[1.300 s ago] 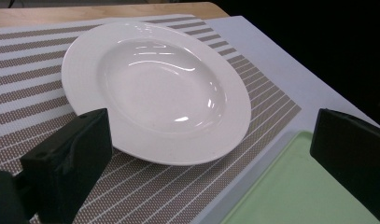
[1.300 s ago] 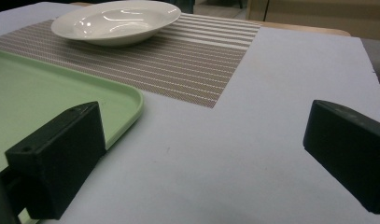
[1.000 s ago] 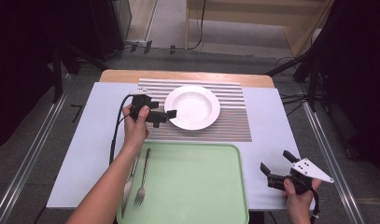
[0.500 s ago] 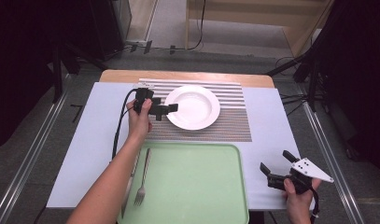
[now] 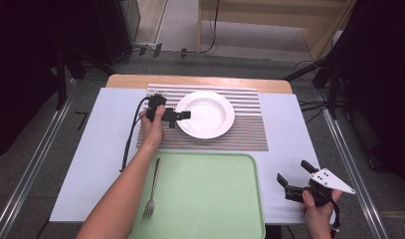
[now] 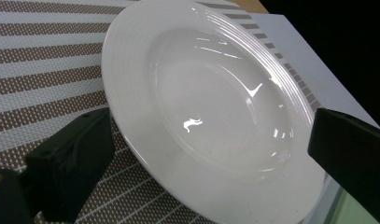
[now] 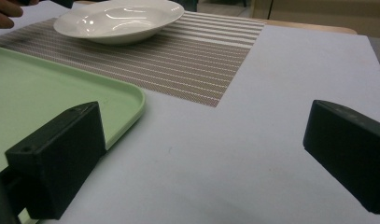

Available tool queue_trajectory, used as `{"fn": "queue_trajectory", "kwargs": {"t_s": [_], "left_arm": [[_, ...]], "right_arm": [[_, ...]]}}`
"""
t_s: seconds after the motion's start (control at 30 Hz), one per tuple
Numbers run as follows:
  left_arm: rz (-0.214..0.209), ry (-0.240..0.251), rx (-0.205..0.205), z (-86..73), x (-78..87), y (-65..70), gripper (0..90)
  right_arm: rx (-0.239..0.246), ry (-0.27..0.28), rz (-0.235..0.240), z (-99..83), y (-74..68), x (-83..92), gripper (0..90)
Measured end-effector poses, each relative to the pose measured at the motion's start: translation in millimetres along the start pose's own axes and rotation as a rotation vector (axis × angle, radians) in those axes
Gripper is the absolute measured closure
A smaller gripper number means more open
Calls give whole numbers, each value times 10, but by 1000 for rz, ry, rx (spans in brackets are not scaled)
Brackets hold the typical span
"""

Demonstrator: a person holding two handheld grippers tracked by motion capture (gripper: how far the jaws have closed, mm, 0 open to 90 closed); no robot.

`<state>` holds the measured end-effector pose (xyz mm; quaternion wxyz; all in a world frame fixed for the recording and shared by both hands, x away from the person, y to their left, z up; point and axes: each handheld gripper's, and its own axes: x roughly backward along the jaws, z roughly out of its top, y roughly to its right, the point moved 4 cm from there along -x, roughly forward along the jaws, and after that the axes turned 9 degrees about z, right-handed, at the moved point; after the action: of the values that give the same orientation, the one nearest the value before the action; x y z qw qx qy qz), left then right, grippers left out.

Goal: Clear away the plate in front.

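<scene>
Left tool held spread at white plate rim, lined up for pinch. Right tool parked spread over bench, clear of green tray.

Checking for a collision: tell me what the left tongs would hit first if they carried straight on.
Most likely the white plate: the left tongs, open, already straddle its near rim above the striped placemat. How high they sit over it is unclear.

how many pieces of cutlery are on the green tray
1: a fork lies along the left edge of the green tray, tines toward the person. The forearm reaching to the plate may hide another piece.
</scene>
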<state>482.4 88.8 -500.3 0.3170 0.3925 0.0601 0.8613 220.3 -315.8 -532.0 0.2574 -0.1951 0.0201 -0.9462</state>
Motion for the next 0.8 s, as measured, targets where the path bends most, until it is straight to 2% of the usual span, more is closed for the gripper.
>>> {"fn": "queue_trajectory", "kwargs": {"t_s": [0.07, 0.13, 0.2, 0.27, 0.3, 0.37, 0.4, 0.47, 0.6, 0.7, 0.77, 0.8], "left_arm": [[-1, -15, 3, 0, -35, 5, 47], [19, -23, 5, -1, -79, 7, 48], [45, -31, 29, -1, -109, 0, 56], [70, -29, 46, -1, -137, -25, 104], [72, -31, 53, -7, -156, -38, 149], [38, -32, 81, -22, -197, -44, 176], [45, -42, 86, -26, -207, -49, 187], [67, -47, 82, -36, -239, -55, 265], [81, -56, 74, -49, -280, -25, 270], [64, -57, 108, -53, -302, -26, 268], [44, -72, 121, -65, -325, -17, 268], [49, -79, 121, -73, -341, -4, 268]], "right_arm": [[0, 1, 1, 0, 1, 0, 0], [-2, 1, 3, 0, 2, 0, 0], [-2, 0, 4, -1, 4, 1, 0], [-2, 0, 5, -1, 6, 2, 0], [-2, 0, 5, -1, 6, 2, 0], [-3, 0, 6, 0, 6, 2, 0], [-3, 1, 6, 0, 6, 2, 0], [-5, 2, 4, 1, 7, 1, 0], [-4, 3, 7, 2, 10, -2, 0], [-5, 4, 7, 2, 9, -6, 0], [-5, 5, 8, 1, 9, -7, 0], [-6, 5, 7, 2, 8, -8, 0]]}}
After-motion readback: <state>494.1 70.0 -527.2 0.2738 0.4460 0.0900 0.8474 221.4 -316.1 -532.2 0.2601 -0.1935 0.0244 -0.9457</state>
